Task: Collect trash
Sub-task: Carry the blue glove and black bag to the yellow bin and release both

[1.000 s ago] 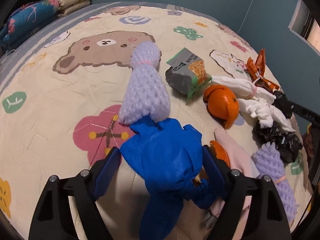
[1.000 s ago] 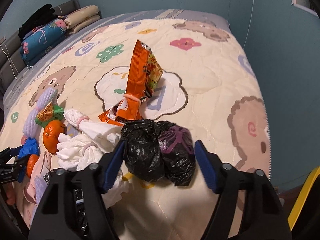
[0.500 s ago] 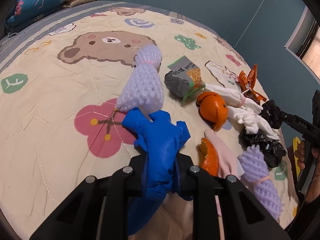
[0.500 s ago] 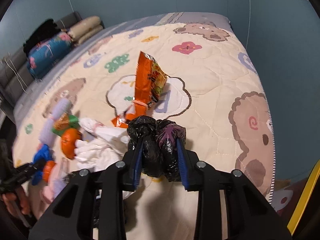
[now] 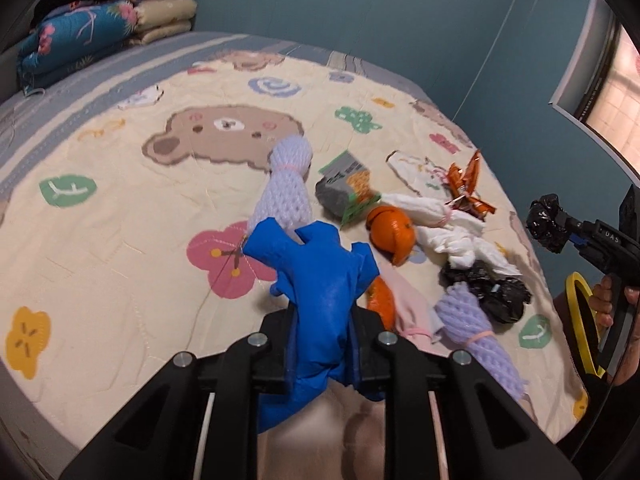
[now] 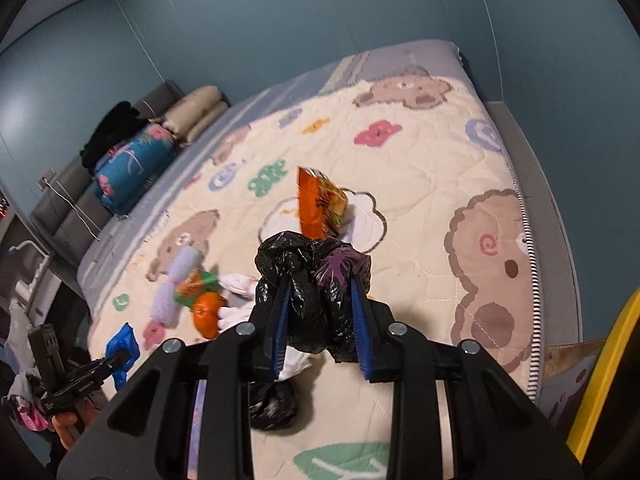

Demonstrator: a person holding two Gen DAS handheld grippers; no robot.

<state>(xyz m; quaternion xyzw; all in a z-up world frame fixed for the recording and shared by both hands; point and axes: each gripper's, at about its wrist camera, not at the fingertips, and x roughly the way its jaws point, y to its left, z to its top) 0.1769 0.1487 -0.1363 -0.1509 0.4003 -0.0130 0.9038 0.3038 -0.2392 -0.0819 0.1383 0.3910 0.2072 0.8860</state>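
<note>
Left tool [image 5: 322,322] clamps the blue bag [image 5: 320,280], right tool [image 6: 318,320] clamps the black bag [image 6: 312,280], above littered quilt [image 5: 120,240].

Teal walls [image 6: 280,20], quilted bed [image 5: 120,240] (cartoon bears), window [image 5: 612,80] at right

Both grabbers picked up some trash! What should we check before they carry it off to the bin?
1. Left gripper shut on the blue bag: ok.
2. Right gripper shut on the black bag: ok.
3. Black bag lifted off the quilt: ok, seen in the left wrist view.
4. Blue bag free of the purple foam net behind it: cannot tell.
5. Bin within reach: cannot tell; only a yellow rim shows beside the bed.
6. All trash collected: not ok; orange peel and white tissue remain.
</note>
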